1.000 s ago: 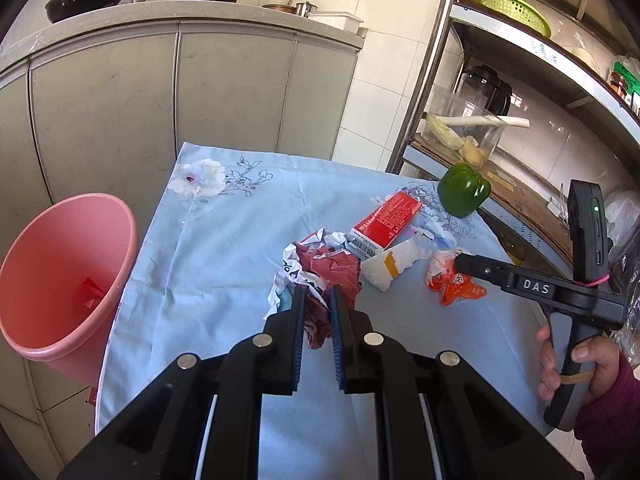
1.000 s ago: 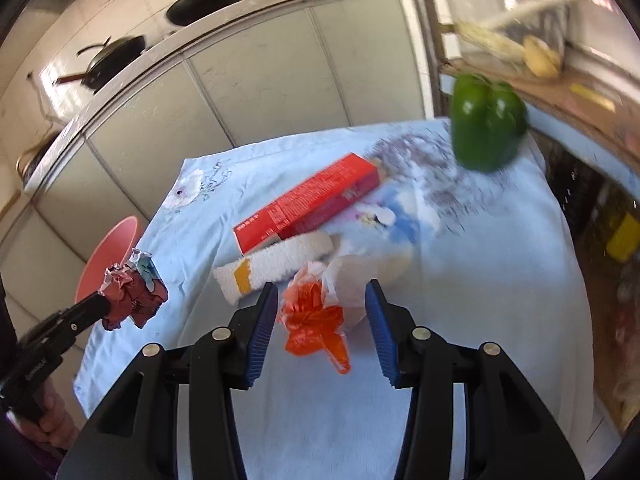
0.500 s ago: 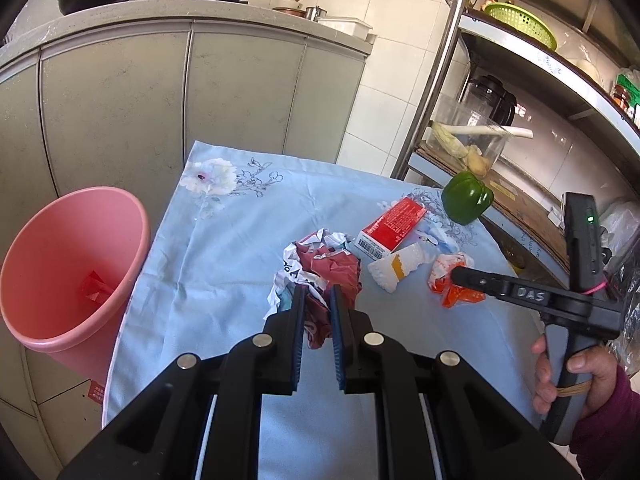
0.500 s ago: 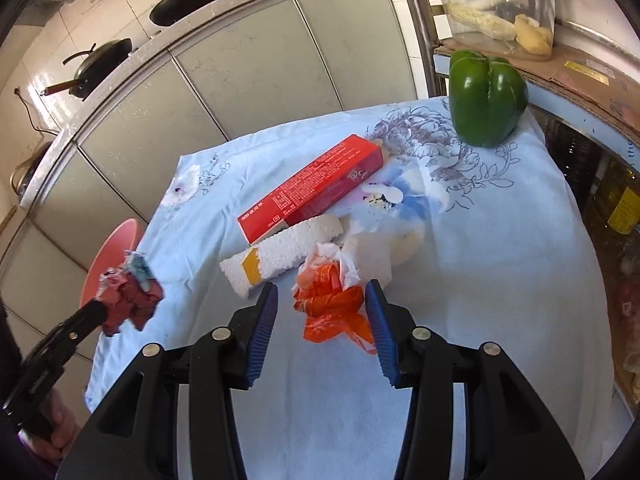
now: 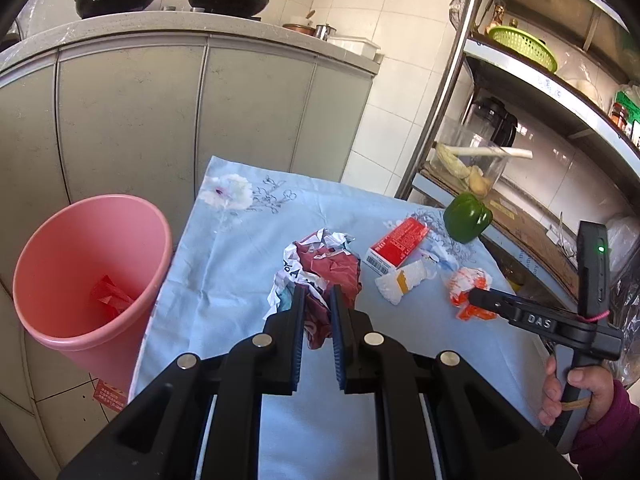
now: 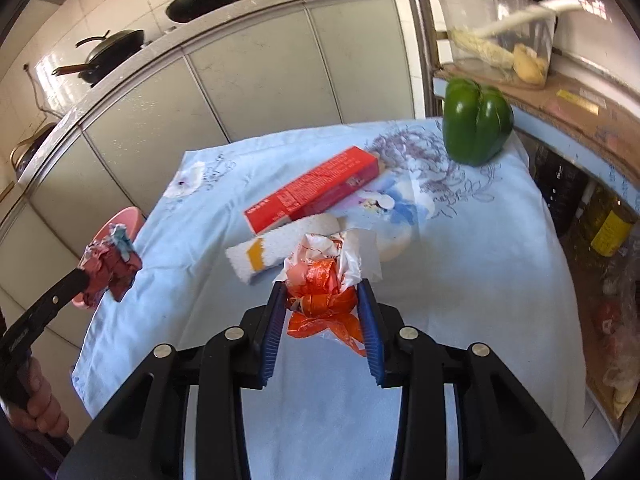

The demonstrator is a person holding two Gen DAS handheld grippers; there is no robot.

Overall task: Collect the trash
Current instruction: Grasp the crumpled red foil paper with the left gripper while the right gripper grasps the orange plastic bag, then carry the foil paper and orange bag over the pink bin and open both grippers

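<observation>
Kitchen worktop (image 6: pixel 460 280) under a pale blue floral cloth. Left gripper (image 5: pixel 318 320) clamping nearly shut on crumpled red wrapper (image 5: pixel 320 268), held clear of the cloth. Right gripper (image 6: pixel 322 312) closing around orange wrapper (image 6: pixel 320 284), resting near the cloth's middle. Risking slippage from a partial pinch on loose film. Wrapper's long axis running along the jaws.

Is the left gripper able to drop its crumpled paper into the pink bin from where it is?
Probably yes. The left gripper is shut on the crumpled paper, lifted above the tablecloth. The pink bin stands open beside the table, nothing between them.
</observation>
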